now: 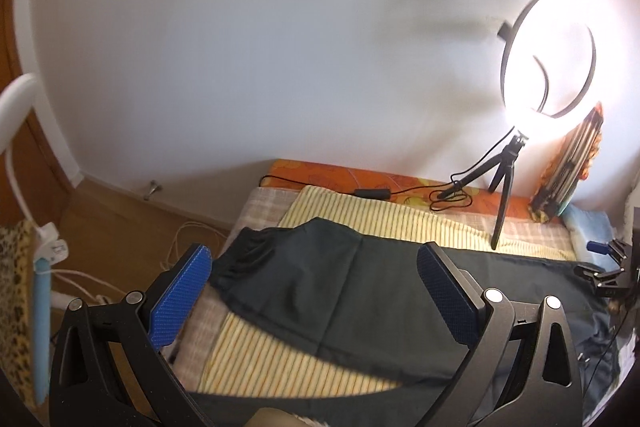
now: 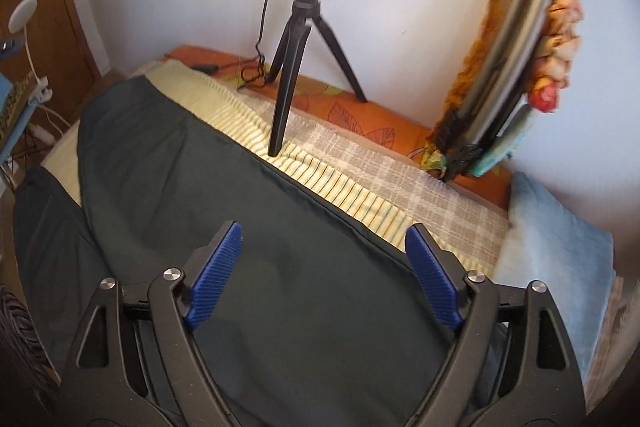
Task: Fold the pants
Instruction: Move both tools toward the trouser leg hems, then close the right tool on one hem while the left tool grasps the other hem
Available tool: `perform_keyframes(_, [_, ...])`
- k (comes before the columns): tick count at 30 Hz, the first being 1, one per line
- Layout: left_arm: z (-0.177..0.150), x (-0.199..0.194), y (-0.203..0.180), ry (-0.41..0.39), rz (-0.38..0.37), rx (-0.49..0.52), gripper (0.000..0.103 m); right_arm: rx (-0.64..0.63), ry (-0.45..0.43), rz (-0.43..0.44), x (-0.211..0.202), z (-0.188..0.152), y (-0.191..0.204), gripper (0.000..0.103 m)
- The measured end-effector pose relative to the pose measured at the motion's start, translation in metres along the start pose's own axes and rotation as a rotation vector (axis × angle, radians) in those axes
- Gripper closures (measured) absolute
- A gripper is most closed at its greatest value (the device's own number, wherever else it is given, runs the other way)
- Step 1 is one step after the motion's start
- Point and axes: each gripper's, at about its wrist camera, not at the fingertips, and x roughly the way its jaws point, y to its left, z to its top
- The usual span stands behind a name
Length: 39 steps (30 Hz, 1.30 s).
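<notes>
Dark pants (image 1: 340, 283) lie spread flat on a striped yellow cloth (image 1: 360, 215) over the bed. In the left wrist view their elastic waistband sits at the left end near the bed's edge. My left gripper (image 1: 312, 255) hovers above that end, jaws wide apart, nothing between the blue pads (image 1: 180, 295). In the right wrist view the pants (image 2: 224, 187) run from far left down to the near right. My right gripper (image 2: 322, 233) hangs over the fabric near its far edge, open, with no cloth pinched between its pads (image 2: 216, 275).
A lit ring light on a small black tripod (image 2: 296, 59) stands on the bed by the wall, its cable (image 1: 400, 193) trailing along the orange mattress edge. A folded tripod wrapped in cloth (image 2: 512, 63) leans on the wall. A blue pillow (image 2: 560, 259) lies right. Floor and cables (image 1: 120, 239) are left.
</notes>
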Motion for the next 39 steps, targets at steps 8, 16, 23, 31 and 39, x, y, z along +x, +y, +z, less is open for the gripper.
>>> perform_keyframes(8, [-0.019,0.081,-0.029,0.134,-0.052,-0.011,0.002,-0.108,0.115,0.068,0.084,0.013,0.005,0.034])
perform_keyframes(16, [-0.052,0.149,-0.054,0.261,-0.095,-0.001,0.002,-0.131,0.169,0.126,0.122,0.025,-0.009,0.035])
perform_keyframes(23, [-0.071,0.183,-0.064,0.311,-0.111,-0.012,0.002,-0.147,0.213,0.177,0.133,0.023,-0.012,0.055])
perform_keyframes(31, [-0.075,0.204,-0.054,0.366,-0.123,-0.096,0.002,-0.104,0.209,0.175,0.109,0.021,0.004,0.098])
perform_keyframes(39, [-0.049,0.187,-0.037,0.316,-0.155,-0.216,0.001,-0.131,0.097,0.216,0.023,0.019,0.040,0.099])
